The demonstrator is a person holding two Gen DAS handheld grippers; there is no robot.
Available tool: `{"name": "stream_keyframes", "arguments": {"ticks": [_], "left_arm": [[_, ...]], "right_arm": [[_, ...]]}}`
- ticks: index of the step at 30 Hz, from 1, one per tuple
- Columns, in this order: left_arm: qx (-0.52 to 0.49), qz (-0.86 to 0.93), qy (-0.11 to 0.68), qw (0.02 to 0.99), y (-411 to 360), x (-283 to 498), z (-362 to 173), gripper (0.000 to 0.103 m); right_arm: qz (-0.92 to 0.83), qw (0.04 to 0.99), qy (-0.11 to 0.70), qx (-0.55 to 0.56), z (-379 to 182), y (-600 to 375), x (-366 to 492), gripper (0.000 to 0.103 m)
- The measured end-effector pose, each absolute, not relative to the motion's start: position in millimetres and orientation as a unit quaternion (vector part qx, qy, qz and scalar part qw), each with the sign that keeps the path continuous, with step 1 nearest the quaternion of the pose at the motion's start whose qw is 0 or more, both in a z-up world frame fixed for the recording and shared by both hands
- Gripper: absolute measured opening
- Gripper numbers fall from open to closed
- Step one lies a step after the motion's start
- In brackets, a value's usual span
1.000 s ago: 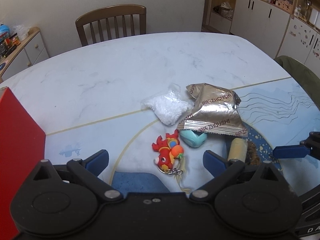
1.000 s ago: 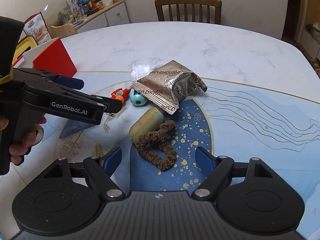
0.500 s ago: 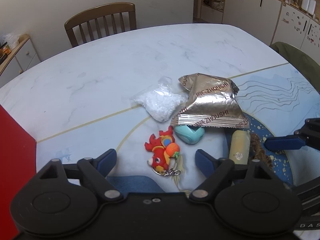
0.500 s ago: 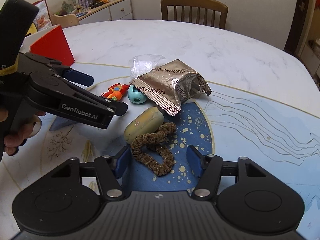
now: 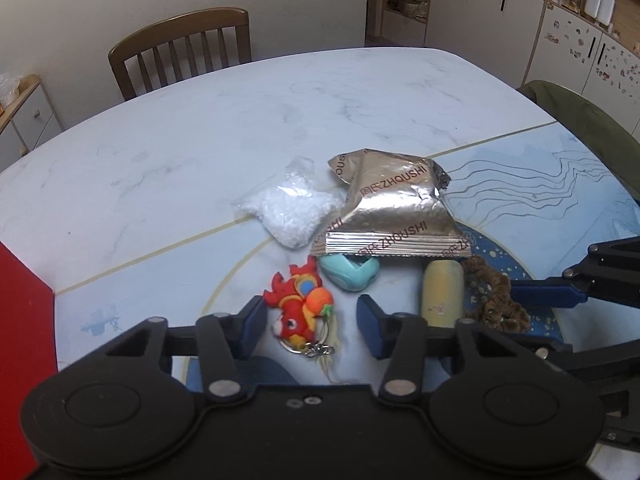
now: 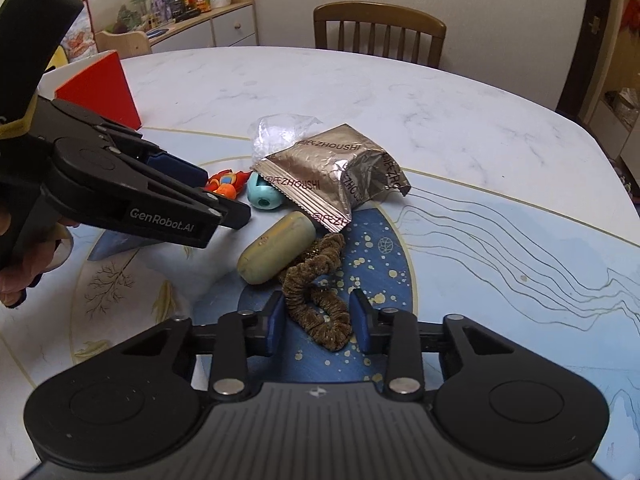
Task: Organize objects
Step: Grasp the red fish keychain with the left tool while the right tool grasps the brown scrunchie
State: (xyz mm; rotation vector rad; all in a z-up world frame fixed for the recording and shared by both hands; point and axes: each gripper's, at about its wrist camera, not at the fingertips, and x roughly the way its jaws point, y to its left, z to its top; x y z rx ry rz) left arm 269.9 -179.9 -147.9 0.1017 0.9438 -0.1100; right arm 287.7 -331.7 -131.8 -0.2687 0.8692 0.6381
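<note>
- Soft, even indoor light; only faint shadows on the table (image 5: 248, 120).
- Dull glare on the foil bag (image 5: 394, 210).
- Fisheye bends edges; corners dark.

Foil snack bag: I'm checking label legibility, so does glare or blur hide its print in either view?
Left wrist view: the foil snack bag shines brightly, yet ZHOUSHI reads clearly. Right wrist view: the bag is crumpled and darker, the print still sharp; fisheye bends the table edges in both.
</note>
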Motion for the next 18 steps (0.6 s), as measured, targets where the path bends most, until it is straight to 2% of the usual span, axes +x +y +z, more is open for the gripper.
{"name": "stream_keyframes", "arguments": {"ticks": [5,18], "left_arm": [[0.043,-0.052,0.457,0.887,-176.9,269.6,-145.9,0.028],[0.020,-0.054,0.462,0.885,-169.7,250.2,-134.6,0.027]], "right_arm": [[0.293,0.853,0.416,-0.114,-130.6,-336.4,286.9,0.022],[0.283,0.853,0.437,-0.033,-117.9,-356.7,275.1,0.018]]}}
